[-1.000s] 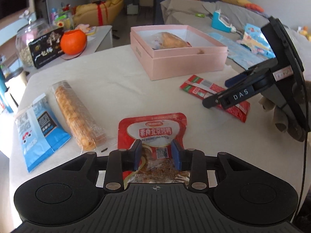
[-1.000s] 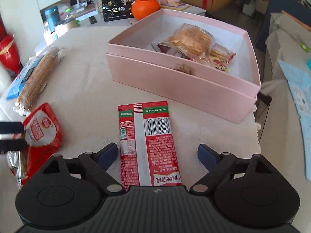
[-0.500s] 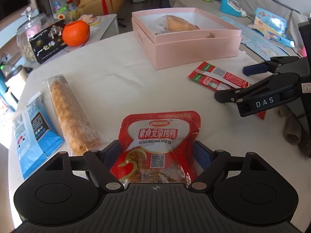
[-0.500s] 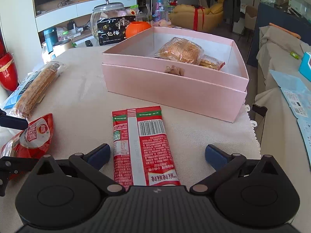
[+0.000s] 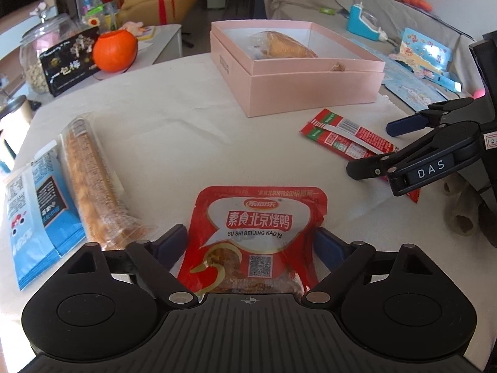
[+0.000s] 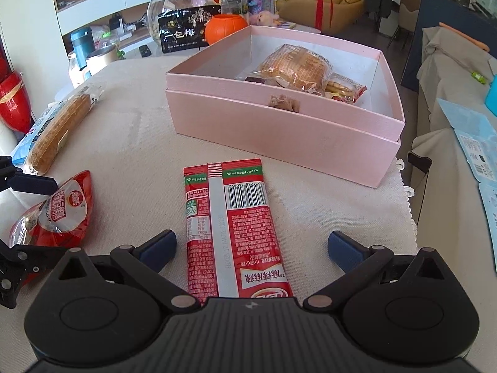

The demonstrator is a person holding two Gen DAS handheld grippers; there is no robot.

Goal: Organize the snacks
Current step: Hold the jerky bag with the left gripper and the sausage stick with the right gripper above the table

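My left tool gapes wide around the glossy red plastic pouch, gripping nothing; my right tool is equally wide, straddling the flat red foil sachet.

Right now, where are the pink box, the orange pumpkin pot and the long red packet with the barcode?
pink box (image 6: 279, 136), right wrist view, on its front wall.
orange pumpkin pot (image 5: 115, 50), left wrist view, on its round side.
long red packet (image 6: 233, 227), right wrist view, on its printed back.
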